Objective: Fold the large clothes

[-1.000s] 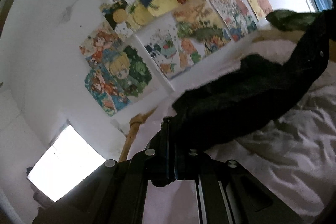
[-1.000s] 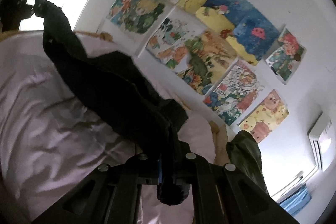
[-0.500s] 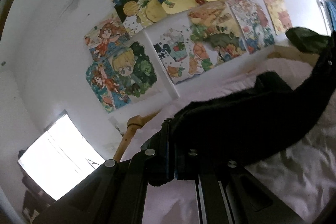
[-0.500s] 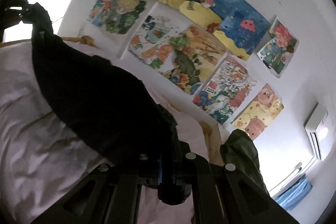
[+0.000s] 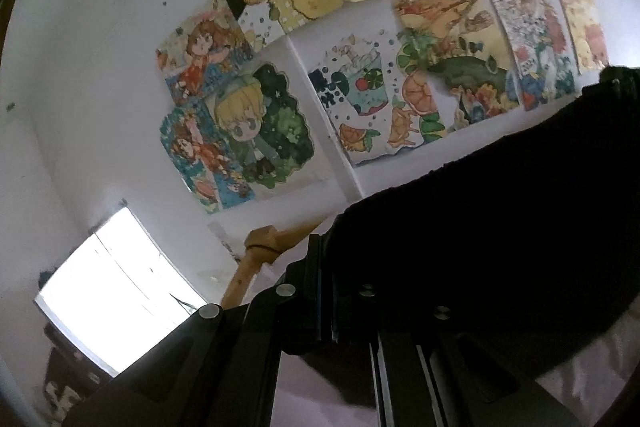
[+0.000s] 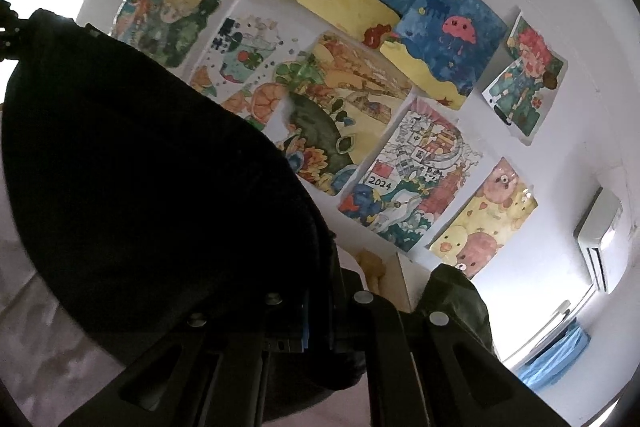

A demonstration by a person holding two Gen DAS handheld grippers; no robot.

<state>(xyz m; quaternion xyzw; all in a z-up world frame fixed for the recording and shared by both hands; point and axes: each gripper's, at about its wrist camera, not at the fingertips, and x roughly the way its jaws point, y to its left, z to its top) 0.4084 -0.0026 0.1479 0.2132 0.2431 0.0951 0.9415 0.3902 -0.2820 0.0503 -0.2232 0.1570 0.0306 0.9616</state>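
One black garment (image 5: pixel 500 227), two tongs (image 5: pixel 326 291) (image 6: pixel 316 311), one window (image 5: pixel 112 287), one air conditioner (image 6: pixel 598 239), one wooden bedpost (image 5: pixel 250 267).

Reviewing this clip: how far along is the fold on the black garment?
Early. Done: left gripper and right gripper are each shut on the black fabric garment. In hand: it hangs stretched between them above the pale pink bedsheet. Left: no fold shows; laying and folding remain.

"2024" on a wall drawing (image 6: pixel 404 183)

Fingers (image 5: pixel 316 263) of both grippers — tips buried in the black garment (image 5: pixel 500 235), bed mostly hidden.
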